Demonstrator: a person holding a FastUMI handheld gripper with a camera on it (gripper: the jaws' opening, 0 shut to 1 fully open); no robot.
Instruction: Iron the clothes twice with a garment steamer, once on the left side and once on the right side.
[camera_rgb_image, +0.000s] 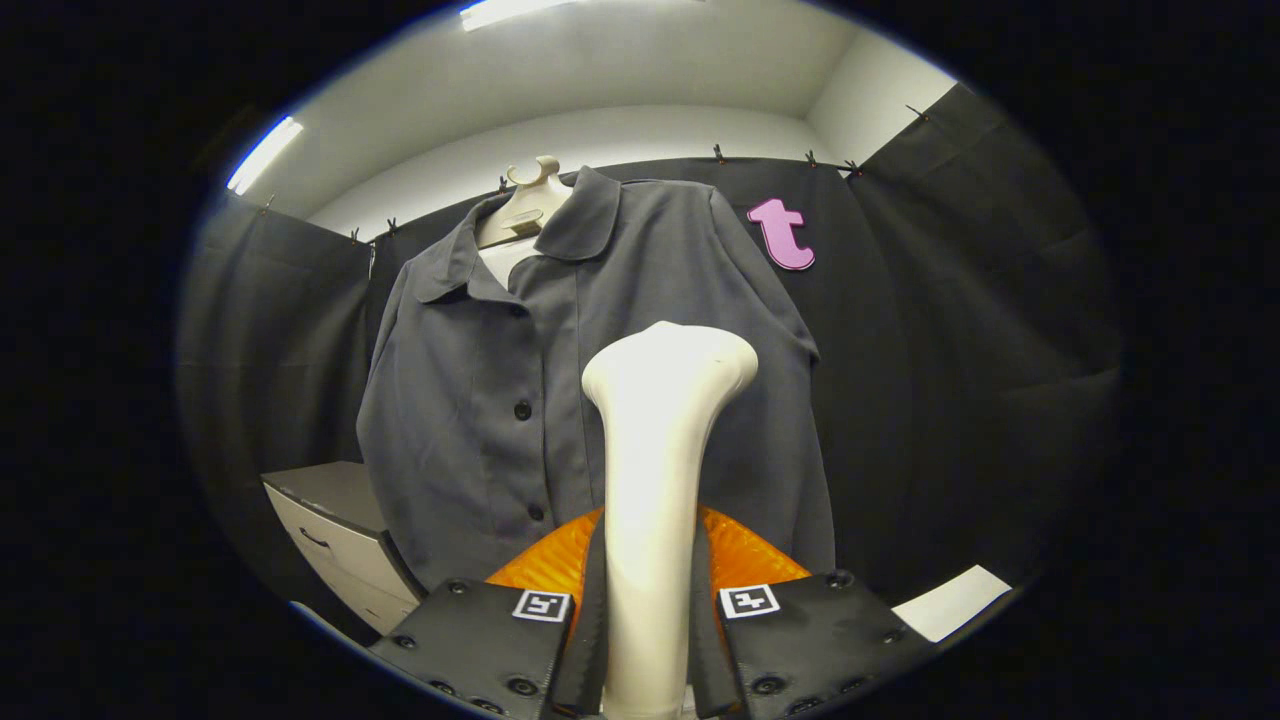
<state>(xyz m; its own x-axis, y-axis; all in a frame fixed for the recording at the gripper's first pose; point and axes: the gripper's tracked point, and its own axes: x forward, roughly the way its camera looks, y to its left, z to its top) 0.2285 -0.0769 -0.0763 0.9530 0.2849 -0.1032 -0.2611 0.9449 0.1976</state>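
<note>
Garment steamer is standing upright between the fingers, its pale handle running up from the jaws to a flared head that is sitting in front of the shirt's lower middle; whether the head is touching the cloth cannot be told. The gripper is clamping the handle low down, both fingers pressing its sides, presumably so the head is staying clear and free to sweep. Grey button shirt is hanging on a mannequin form beyond the fingers, buttoned at the front, collar spread, which is keeping both front panels flat and reachable. The head is lying just to one side of the button placket, so a pass on that panel looks ready to begin; judgement only. A white drawer cabinet is standing beside the shirt's hem, near the booth's dark cloth wall behind.
</note>
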